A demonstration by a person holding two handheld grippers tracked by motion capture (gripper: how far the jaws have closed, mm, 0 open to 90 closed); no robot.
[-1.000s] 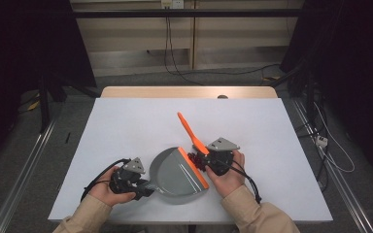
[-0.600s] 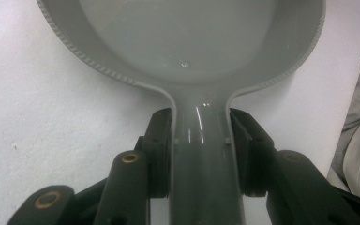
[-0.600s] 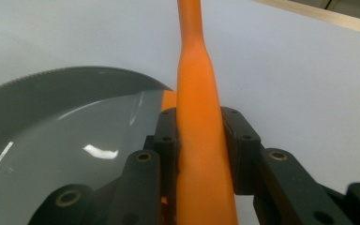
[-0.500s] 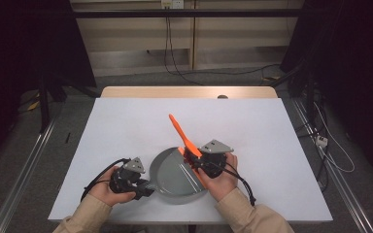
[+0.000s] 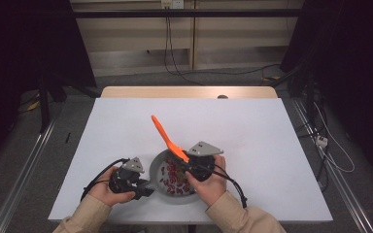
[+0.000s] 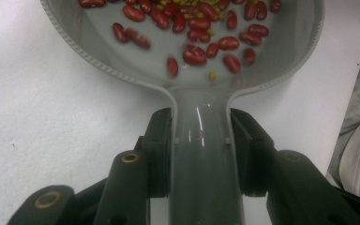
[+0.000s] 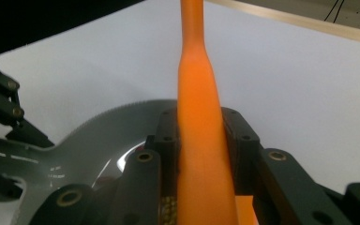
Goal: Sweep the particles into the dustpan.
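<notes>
Pan: grey pan point(image 5: 175, 180) sits on the near part of the white tabletop point(image 5: 252, 131), between the two hands, with its handle pointing left toward the left gripper.
Contents: red kidney beans point(image 6: 201, 35) lie spread over the pan floor, with a few small yellowish grains among them (seen best in the left gripper view).
Left gripper: left gripper point(image 5: 135, 182) has its fingers point(image 6: 157, 150) pressed on either side of the pan handle point(image 6: 200, 154), holding it level and low.
Right gripper: right gripper point(image 5: 190, 168) has its fingers point(image 7: 168, 140) closed tight on the orange spatula point(image 5: 167, 138), gripping it low on the shaft; the handle slants up and away to the far left, and the blade end is hidden under the gripper, over the right half of the pan.
Step in hand: judged to be stirring or pushing the beans around with the spatula while the pan is steadied.
Doing it well: keep the handle grip firm so the pan does not swivel; sweep the blade flat along the pan floor in short strokes; stay inside the rim, since the wall looks shallow.
Risk: a fast stroke toward the near rim could flick beans onto the tabletop.
</notes>
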